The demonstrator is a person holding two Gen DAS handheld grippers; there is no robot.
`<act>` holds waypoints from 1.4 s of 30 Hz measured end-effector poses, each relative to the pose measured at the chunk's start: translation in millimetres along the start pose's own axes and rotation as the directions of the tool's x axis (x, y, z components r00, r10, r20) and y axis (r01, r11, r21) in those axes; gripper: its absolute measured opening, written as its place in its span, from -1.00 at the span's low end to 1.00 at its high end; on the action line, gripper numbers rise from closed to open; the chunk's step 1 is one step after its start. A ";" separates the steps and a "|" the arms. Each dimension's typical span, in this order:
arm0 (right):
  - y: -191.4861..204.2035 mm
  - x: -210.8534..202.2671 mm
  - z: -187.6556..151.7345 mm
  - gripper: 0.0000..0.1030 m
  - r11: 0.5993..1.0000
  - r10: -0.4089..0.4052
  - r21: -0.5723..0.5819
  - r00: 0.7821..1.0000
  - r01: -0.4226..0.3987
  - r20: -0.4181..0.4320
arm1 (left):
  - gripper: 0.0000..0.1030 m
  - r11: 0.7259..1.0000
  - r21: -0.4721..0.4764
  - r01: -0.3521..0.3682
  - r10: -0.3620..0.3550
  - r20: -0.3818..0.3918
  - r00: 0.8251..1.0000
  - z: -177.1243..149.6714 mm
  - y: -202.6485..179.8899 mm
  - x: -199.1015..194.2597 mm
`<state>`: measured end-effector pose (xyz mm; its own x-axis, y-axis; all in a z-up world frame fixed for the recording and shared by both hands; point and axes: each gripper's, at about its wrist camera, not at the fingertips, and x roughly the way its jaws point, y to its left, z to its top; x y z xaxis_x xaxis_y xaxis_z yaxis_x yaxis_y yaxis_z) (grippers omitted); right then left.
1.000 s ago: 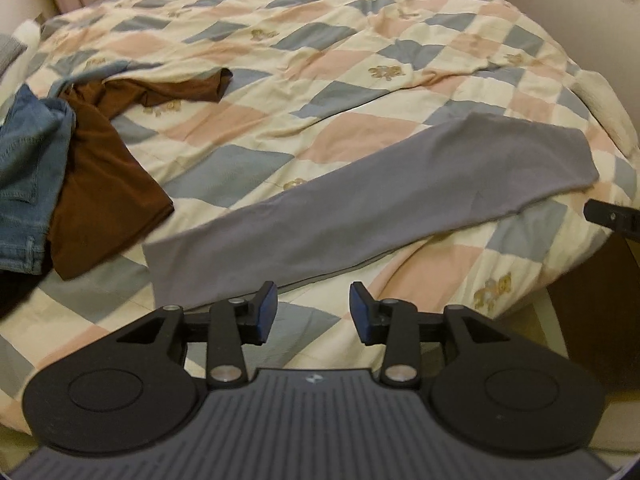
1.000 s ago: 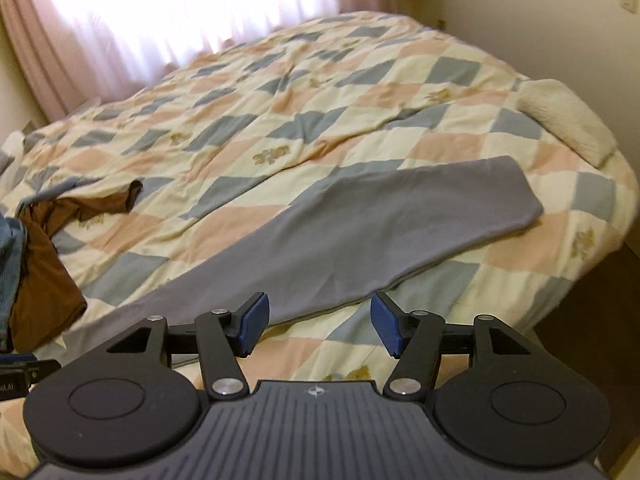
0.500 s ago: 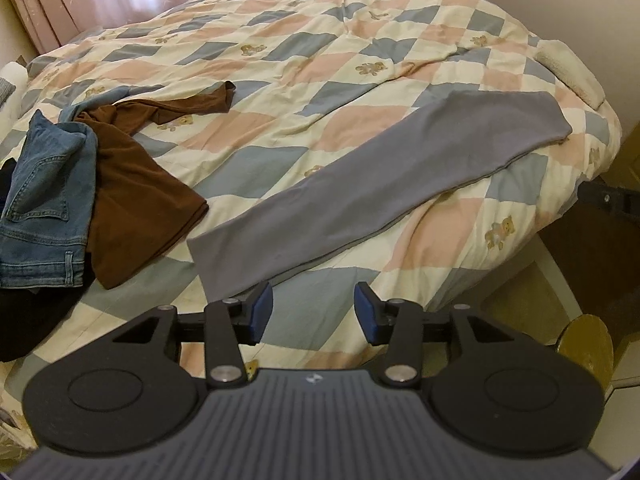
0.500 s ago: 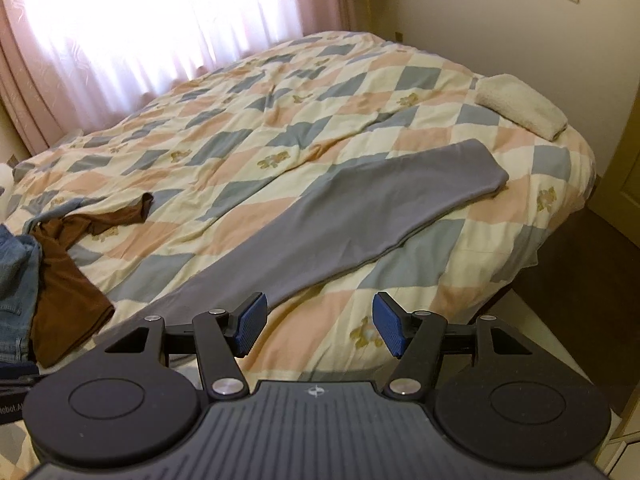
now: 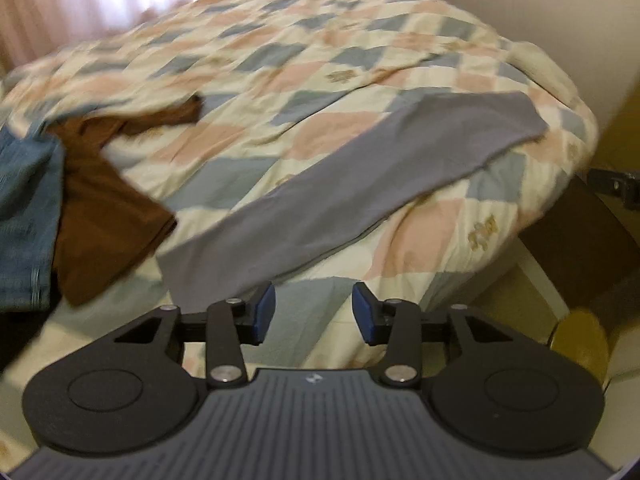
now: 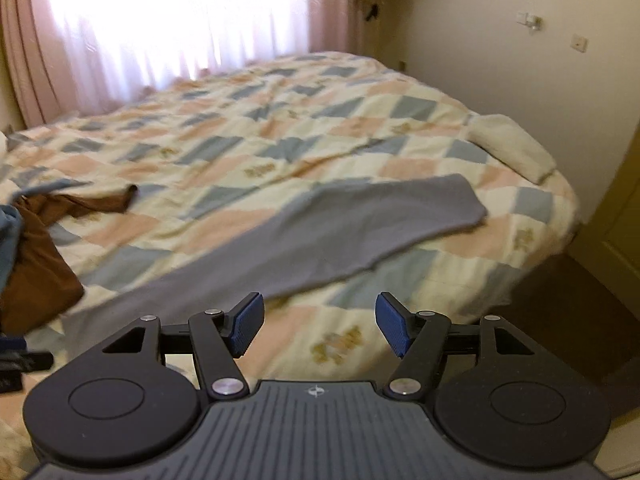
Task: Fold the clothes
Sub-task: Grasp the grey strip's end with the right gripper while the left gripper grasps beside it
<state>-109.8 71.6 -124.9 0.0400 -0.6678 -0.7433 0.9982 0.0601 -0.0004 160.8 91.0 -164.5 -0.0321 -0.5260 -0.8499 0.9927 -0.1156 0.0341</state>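
Observation:
A long grey garment (image 5: pixel 340 184) lies flat and diagonal across the near side of the bed; it also shows in the right wrist view (image 6: pixel 340 232). A brown garment (image 5: pixel 100 192) and blue jeans (image 5: pixel 24 216) lie crumpled at the left. My left gripper (image 5: pixel 314 312) is open and empty, just in front of the grey garment's near left end. My right gripper (image 6: pixel 320 326) is open and empty, held off the bed's front edge, apart from the grey garment.
The bed has a checked quilt (image 6: pixel 280 128) of cream, pink and blue. A folded cream towel (image 6: pixel 512 148) lies at its far right corner. A curtained window (image 6: pixel 168 20) is behind the bed. Brown floor (image 6: pixel 568 320) lies right of the bed.
Both grippers have pulled back and up from the bed over the last second, then the left one has come slightly closer again. The grey garment has not moved. Both stay open.

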 end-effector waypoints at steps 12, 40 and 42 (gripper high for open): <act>134.3 31.5 -47.2 0.25 0.974 -0.120 -0.191 0.992 0.124 0.036 | -0.26 0.435 0.900 -0.026 -0.087 0.070 0.994 -35.2 135.0 78.5; 469.7 208.3 -238.9 0.28 0.504 -0.076 -0.848 0.986 0.166 0.148 | -0.06 -0.362 0.912 -0.193 -0.461 0.005 0.888 -145.8 231.1 243.7; 473.1 216.0 -237.0 0.32 0.498 -0.083 -0.850 0.985 0.172 0.151 | -0.06 -0.351 0.918 -0.187 -0.468 0.001 0.883 -141.9 229.3 245.6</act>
<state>360.4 131.6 -444.3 -0.0362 -0.7749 -0.6310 0.4655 0.5457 -0.6968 397.1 54.9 -440.0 -0.4935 -0.4112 -0.7664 -0.4489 -0.6344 0.6294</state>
